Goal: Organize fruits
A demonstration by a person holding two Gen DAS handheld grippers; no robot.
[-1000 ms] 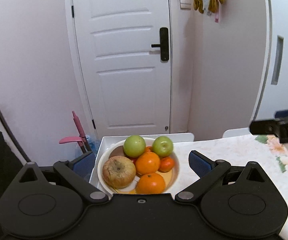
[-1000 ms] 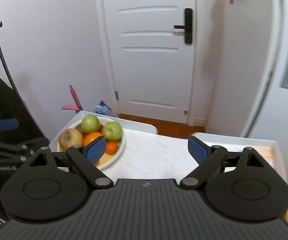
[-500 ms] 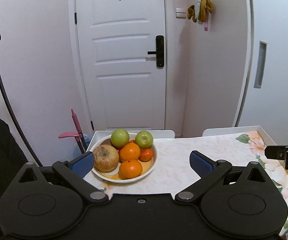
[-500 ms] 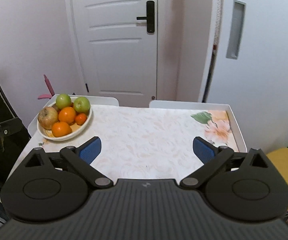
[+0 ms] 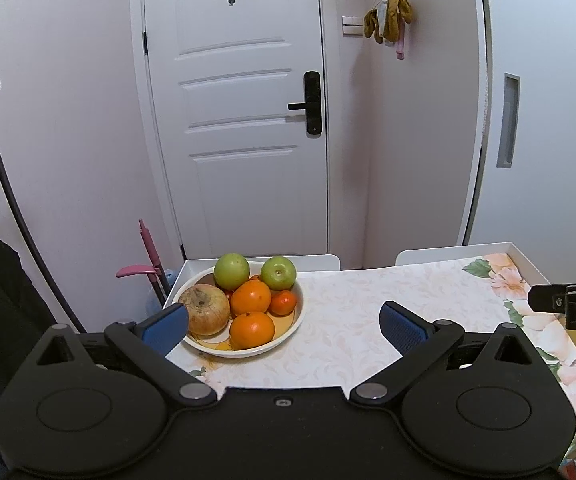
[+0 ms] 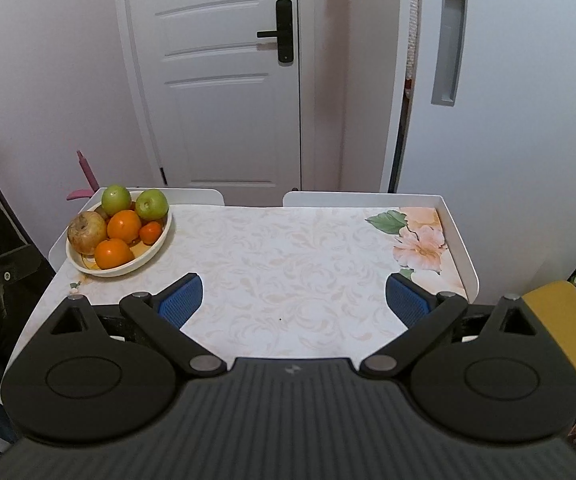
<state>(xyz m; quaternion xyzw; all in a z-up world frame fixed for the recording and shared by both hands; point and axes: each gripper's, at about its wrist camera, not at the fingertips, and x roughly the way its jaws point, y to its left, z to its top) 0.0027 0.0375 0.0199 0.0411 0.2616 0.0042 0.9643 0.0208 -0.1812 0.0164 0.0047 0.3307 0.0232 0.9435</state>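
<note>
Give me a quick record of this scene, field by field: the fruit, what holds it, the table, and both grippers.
container: white bowl at the table's far left corner
fruit: two green apples, a brownish apple, oranges, all in the bowl
surface: floral tablecloth
left gripper: open, holding nothing, near the bowl
right gripper: open, holding nothing, over bare cloth

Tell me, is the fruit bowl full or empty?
Full. The bowl holds a heap: two green apples at the back, oranges in the middle and a brownish apple at its left.
</note>
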